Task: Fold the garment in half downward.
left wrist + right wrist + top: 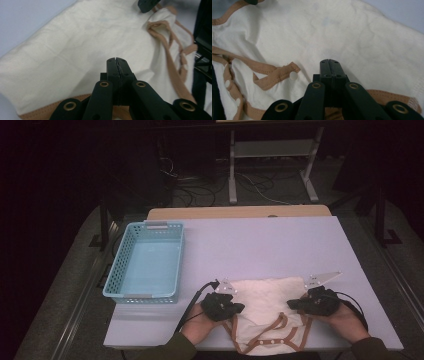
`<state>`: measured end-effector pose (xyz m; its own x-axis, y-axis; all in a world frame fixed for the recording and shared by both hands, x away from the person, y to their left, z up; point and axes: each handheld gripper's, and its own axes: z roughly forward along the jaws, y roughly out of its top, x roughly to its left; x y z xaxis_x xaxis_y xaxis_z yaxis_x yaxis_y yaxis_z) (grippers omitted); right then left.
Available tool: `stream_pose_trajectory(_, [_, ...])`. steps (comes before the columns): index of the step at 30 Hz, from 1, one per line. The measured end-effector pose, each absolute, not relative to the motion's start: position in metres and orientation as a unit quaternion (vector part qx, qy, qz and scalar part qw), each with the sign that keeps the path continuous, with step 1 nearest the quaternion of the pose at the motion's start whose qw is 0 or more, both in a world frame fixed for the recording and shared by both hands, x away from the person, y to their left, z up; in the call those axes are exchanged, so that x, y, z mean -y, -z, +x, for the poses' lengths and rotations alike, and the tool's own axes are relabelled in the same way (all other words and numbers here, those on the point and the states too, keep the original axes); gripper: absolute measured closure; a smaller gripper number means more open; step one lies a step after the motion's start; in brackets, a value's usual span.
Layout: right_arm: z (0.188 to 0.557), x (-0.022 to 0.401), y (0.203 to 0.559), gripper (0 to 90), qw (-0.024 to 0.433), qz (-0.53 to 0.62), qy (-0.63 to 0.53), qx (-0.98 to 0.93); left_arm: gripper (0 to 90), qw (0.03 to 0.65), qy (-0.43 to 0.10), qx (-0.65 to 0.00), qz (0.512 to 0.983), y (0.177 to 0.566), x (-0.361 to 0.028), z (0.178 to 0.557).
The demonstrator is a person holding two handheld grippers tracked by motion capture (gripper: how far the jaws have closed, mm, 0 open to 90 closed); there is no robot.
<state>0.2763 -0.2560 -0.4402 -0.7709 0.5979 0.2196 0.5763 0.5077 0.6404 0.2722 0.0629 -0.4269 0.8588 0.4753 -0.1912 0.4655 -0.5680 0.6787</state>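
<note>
No writing, label, brand mark or number can be read anywhere in these pictures. The cream garment (265,307) shows plain cloth, tan binding and bare white snaps, with no tag or print on the side that faces up. The blue basket (146,261) at the table's left edge bears no legible lettering, though the high view is dim and coarse, so any small moulded mark there may simply be too fine to make out.

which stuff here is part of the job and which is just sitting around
In the job: cream garment with tan trim; left gripper and right gripper, jaws shut at its edges.
Lying about: blue basket, metal stand, floor cables.
</note>
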Motion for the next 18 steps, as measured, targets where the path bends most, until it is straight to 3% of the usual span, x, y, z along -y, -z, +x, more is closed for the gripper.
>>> stream_pose_trajectory(18, [0.262,0.26,0.445,88.9,-0.04,0.315,-0.361,-0.877,89.0,0.364,0.04,-0.276,0.889,0.438,-0.067,0.248])
